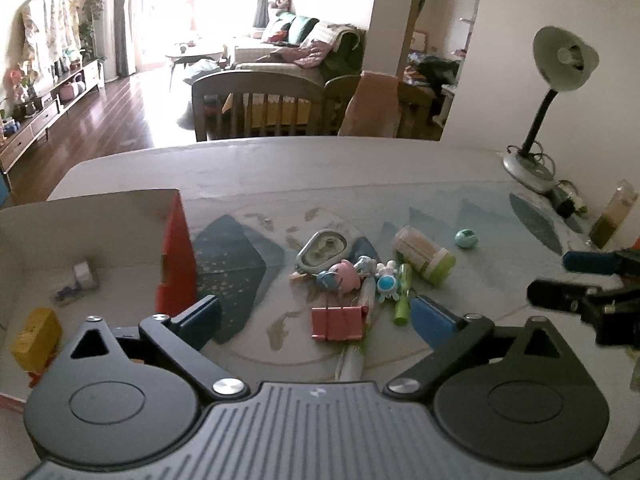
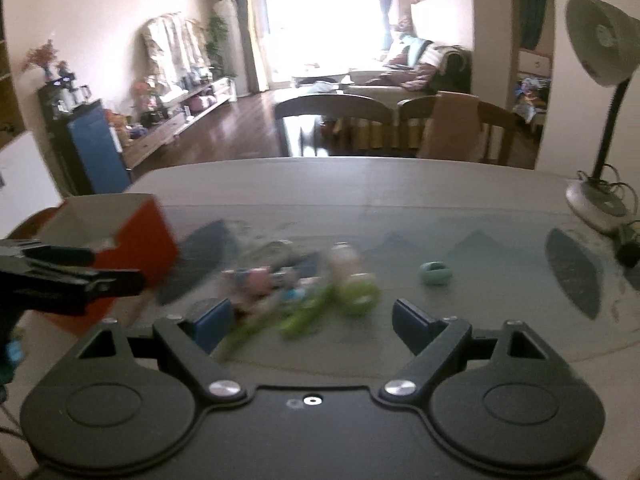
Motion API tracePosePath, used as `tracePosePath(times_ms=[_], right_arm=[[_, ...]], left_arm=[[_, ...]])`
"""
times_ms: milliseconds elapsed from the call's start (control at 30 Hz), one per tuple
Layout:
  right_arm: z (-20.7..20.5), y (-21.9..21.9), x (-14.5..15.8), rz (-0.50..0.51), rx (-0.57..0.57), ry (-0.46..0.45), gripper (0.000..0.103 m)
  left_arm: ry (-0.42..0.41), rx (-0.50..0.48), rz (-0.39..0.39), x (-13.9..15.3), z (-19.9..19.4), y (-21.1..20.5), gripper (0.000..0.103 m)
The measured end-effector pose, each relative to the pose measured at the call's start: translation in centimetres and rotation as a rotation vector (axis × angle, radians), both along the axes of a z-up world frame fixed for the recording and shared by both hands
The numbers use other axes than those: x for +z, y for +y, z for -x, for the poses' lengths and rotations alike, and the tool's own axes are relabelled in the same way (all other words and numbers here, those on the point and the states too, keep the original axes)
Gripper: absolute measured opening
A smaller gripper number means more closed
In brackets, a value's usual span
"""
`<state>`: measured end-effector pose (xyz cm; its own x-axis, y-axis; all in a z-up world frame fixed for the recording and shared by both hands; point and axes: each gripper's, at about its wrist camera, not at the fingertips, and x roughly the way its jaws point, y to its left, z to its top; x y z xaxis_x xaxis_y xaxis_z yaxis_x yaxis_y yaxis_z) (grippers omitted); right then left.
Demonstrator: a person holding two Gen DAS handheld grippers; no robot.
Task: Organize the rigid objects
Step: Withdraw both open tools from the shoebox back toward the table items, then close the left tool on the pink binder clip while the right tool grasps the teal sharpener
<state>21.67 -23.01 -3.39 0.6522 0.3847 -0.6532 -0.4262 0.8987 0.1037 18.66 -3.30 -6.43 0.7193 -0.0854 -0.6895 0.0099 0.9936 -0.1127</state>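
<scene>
Left gripper (image 1: 318, 322): jaws spread wide, nothing between them.
Right gripper (image 2: 312, 322): jaws spread, empty; view blurred.
Open red-sided cardboard box (image 1: 176, 248): table's left.
Red binder clip (image 1: 338, 322): loose pile, mid-table.
Green-capped cylindrical container (image 1: 424, 254): pile's right edge.
Small teal round object (image 1: 466, 239): apart, right; possibly tape.

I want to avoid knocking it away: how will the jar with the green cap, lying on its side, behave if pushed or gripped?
The jar with the green cap looks cylindrical and lies on its side, so a push would probably roll it. Its smooth plastic wall may slip between pads. It looks stiff, probably light.
</scene>
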Motion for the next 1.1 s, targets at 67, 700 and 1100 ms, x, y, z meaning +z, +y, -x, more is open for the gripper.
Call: tracePosePath(times_ms=[67,700,1100], right_arm=[[-1.6,-1.0,-0.7,0.013,-0.022,0.003,0.087],[-12.8,-4.3,-8.2,0.086,-0.051,0.092,0.083],[-16.2,-3.6,-10.8,0.103,-0.050,0.125,0.071]], left_arm=[[0.007,0.010,-0.012,-0.9,-1.0,-0.7,0.101],[0.152,-0.004,0.021,-8.8,-7.7,-1.7,0.101],[0.194,-0.024,0.067,-10.7,-8.8,-1.1,0.080]])
